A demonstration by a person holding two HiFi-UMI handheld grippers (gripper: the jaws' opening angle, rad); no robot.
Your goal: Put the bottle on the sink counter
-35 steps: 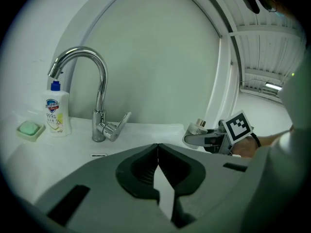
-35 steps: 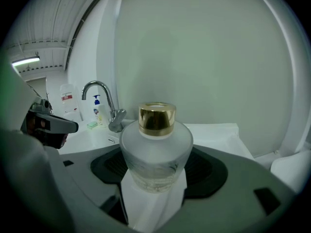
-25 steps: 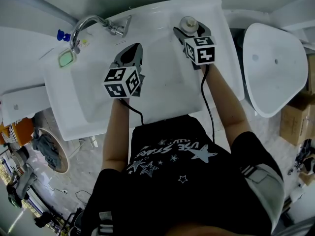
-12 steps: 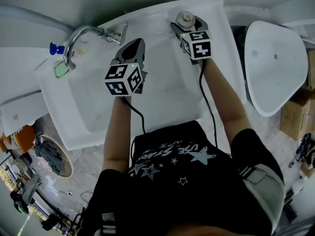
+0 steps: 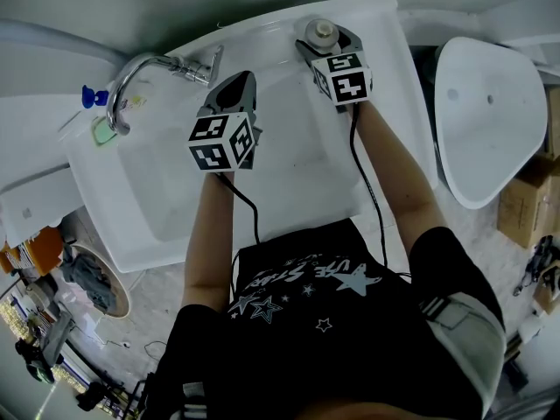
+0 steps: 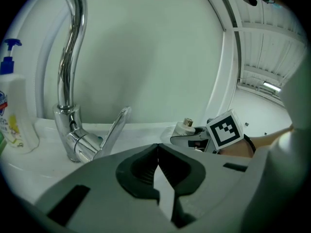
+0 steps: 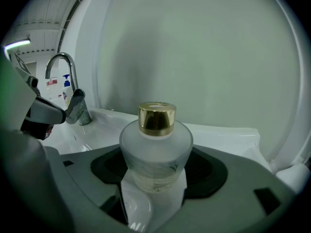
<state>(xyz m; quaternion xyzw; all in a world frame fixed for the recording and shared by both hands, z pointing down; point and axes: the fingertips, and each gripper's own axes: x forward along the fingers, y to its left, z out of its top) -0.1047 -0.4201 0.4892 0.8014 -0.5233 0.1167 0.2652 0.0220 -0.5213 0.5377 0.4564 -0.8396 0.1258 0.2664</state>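
A frosted glass bottle (image 7: 155, 147) with a gold cap stands upright between the jaws of my right gripper (image 7: 155, 171), which is shut on it. In the head view the bottle (image 5: 325, 31) and right gripper (image 5: 326, 44) are over the back right part of the sink counter (image 5: 385, 68), close to the wall. Whether the bottle's base touches the counter is hidden. My left gripper (image 5: 234, 86) hovers over the basin near the tap, its jaws shut with nothing between them (image 6: 158, 152). From the left gripper view the bottle (image 6: 185, 126) shows at the right.
A chrome tap (image 5: 144, 64) (image 6: 68, 81) with a side lever (image 6: 114, 127) stands at the sink's back left. A blue-pump soap bottle (image 5: 90, 96) (image 6: 12, 110) and a green dish (image 5: 103, 131) sit left of it. A white fixture (image 5: 486, 112) and cardboard box (image 5: 525, 208) are on the right.
My right gripper has carried the bottle a little farther toward the back wall over the counter. The left gripper has stayed shut and moved only slightly.
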